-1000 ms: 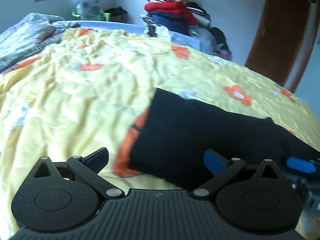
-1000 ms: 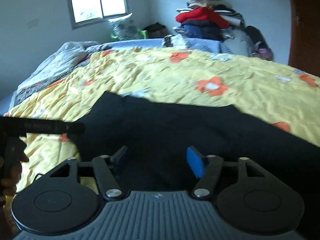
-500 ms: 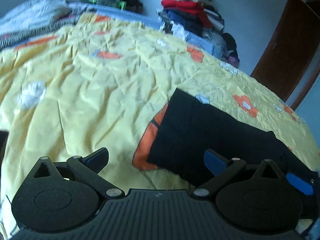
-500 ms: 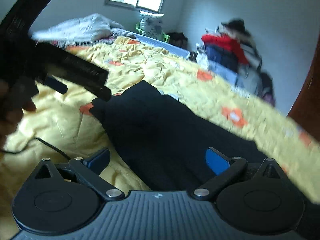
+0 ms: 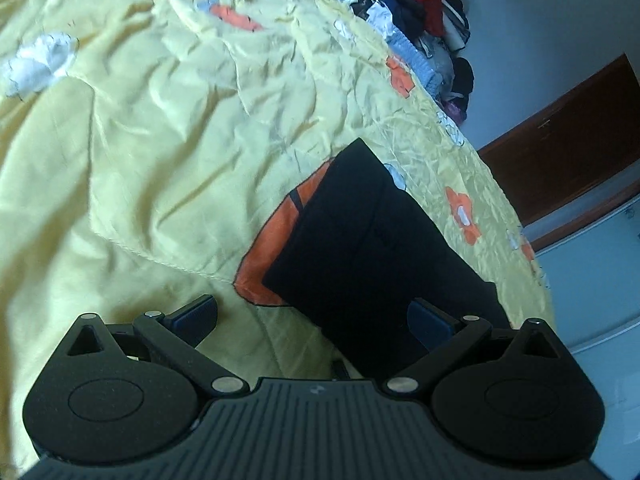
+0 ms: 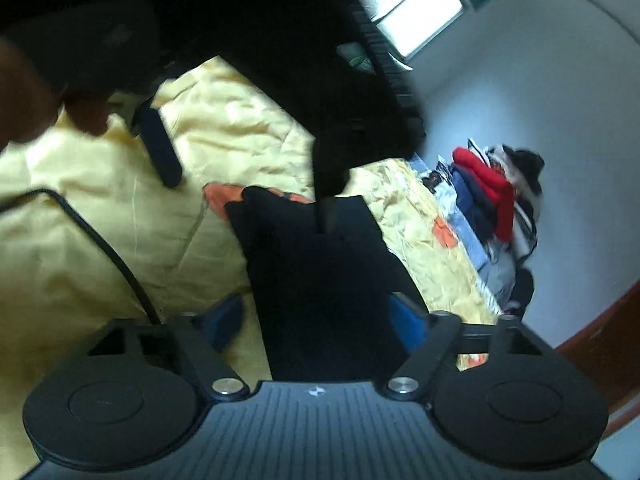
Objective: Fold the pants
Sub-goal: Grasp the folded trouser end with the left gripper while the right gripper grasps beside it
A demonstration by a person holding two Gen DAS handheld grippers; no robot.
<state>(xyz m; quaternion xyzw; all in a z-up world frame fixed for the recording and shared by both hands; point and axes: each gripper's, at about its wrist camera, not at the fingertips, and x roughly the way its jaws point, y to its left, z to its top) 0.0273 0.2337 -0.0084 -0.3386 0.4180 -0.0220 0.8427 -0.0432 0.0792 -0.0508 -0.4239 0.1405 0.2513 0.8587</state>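
Left claw point(image 5: 314, 318) sits low over the bed, jaws spread wide, nothing pinched; its right finger is over the near edge of the black pants point(image 5: 368, 248), its left finger over bare bedspread point(image 5: 132, 152). Right claw point(image 6: 316, 320) is also open, jaws have just been closing in, and the pants point(image 6: 320, 280) lie between the blue pads point(image 6: 406, 322) with gaps on both sides, no pad pressing cloth. Pants lie flat on the yellow flowered bedspread as a long dark strip running away from both cameras, one end over an orange flower print point(image 5: 272, 240). In the right wrist view the other gripper looms blurred and dark across the top, with a hand point(image 6: 24, 96) at the left edge and a black cable point(image 6: 100, 248) trailing over the bedspread. Beyond the pants: more wrinkled bedspread, then a pile of clothes point(image 5: 416, 4) with a red garment at the far edge of the bed. Farthest back: pale wall, brown door point(image 5: 560, 148), bright window point(image 6: 404, 4).
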